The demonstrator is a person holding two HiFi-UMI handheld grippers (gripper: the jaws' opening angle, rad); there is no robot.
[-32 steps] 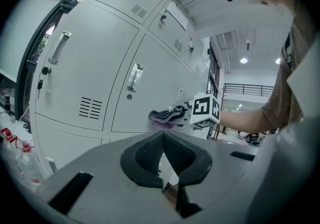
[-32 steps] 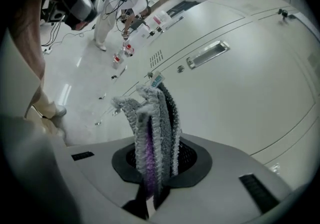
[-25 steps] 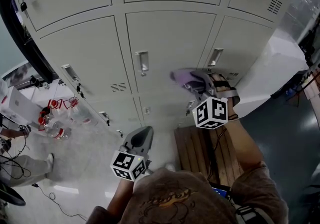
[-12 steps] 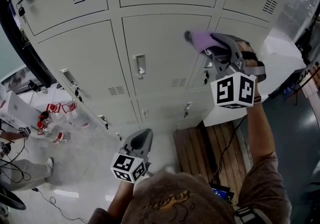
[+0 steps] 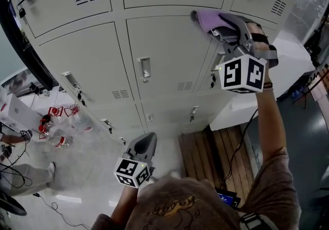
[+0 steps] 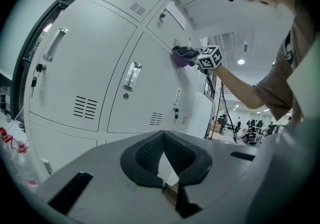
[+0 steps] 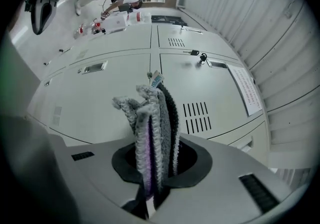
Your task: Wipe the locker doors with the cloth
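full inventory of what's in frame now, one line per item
locker doors: at least six, pale grey, across the wall ahead
cloth: one, purple, against the top edge of the middle door
bottles: small cluster, clear with red, on the floor at left
wooden slats: one platform, brown, on the floor below the lockers
cable: one, black, on the floor at bottom left
right tongs: one, grey, raised to the lockers, shut on the cloth
left tongs: one, grey, held low and clear of the lockers, shut, nothing between them
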